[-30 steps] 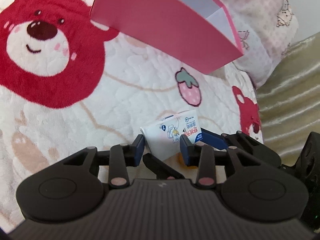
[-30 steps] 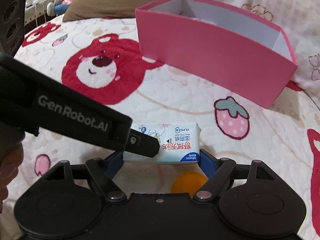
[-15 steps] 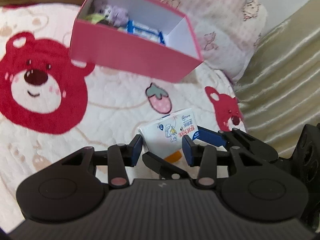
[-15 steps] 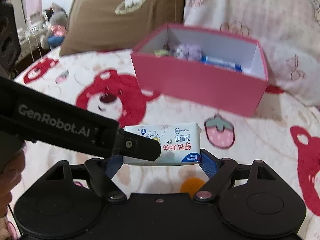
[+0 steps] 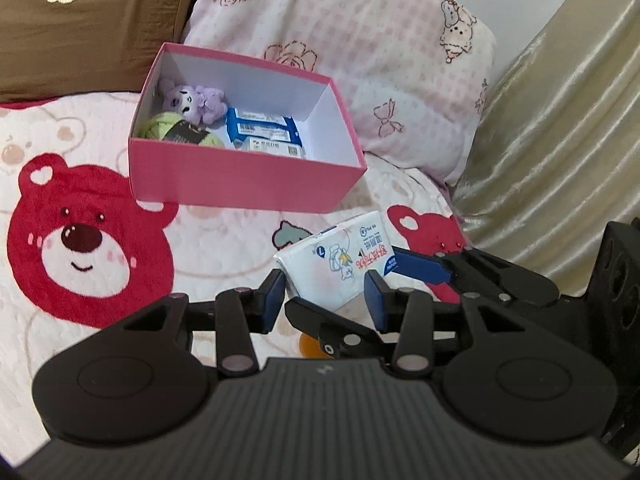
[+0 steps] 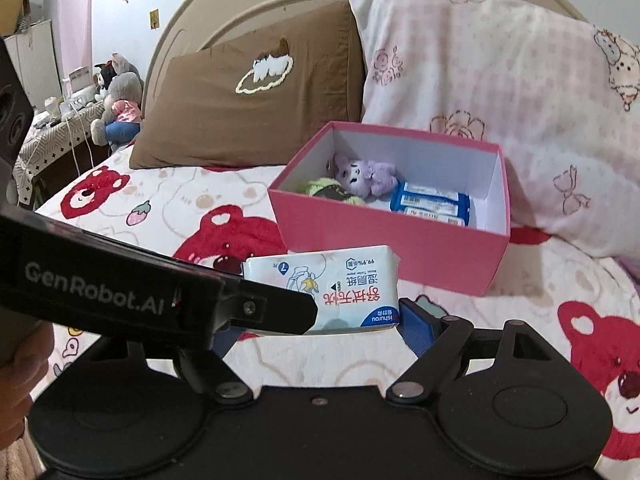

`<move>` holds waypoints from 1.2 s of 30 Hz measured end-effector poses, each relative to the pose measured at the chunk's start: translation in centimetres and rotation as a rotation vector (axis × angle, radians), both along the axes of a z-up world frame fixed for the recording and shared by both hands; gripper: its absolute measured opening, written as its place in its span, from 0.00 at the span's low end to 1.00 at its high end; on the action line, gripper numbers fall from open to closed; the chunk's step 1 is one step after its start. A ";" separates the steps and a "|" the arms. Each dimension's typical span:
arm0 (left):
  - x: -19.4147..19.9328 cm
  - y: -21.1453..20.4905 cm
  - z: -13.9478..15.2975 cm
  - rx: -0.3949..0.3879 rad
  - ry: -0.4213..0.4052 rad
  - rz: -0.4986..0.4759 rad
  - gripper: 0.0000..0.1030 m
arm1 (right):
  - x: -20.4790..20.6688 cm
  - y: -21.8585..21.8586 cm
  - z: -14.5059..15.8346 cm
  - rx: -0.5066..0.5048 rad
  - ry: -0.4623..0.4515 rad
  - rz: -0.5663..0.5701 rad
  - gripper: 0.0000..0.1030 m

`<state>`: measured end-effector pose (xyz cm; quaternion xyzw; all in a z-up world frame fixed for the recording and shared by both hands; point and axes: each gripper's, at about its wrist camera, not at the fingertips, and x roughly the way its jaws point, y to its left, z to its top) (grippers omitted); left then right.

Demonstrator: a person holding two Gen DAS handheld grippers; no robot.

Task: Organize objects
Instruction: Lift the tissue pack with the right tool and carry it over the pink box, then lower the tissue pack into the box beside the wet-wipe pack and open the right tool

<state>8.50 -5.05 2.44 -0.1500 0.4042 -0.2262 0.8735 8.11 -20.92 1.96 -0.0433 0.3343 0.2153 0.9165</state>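
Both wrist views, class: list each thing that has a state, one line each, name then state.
White rectangular wet-tissue pack: lifted off the bed, gripped by both claws.
Pink cardboard box: open, lidless, partly filled.
Purple plush bear: lying inside the box.
Blue-and-white wipe packets: lying flat inside the box.
Left claw: shut on the pack.
Right claw: shut on the pack.

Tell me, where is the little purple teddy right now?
The purple teddy lies inside the pink box on the bed, in its far left corner, between a green yarn ball and blue packets.
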 end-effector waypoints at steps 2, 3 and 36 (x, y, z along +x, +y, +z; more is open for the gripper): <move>0.5 0.1 0.5 0.009 0.001 0.005 0.39 | 0.1 0.0 0.5 0.002 0.002 0.003 0.83; 0.8 0.2 0.7 0.014 0.003 0.009 0.39 | 0.3 0.1 0.8 0.004 0.004 0.008 0.83; 17.0 1.5 3.1 0.029 0.011 0.064 0.39 | 15.5 -0.8 4.3 0.075 0.053 0.056 0.47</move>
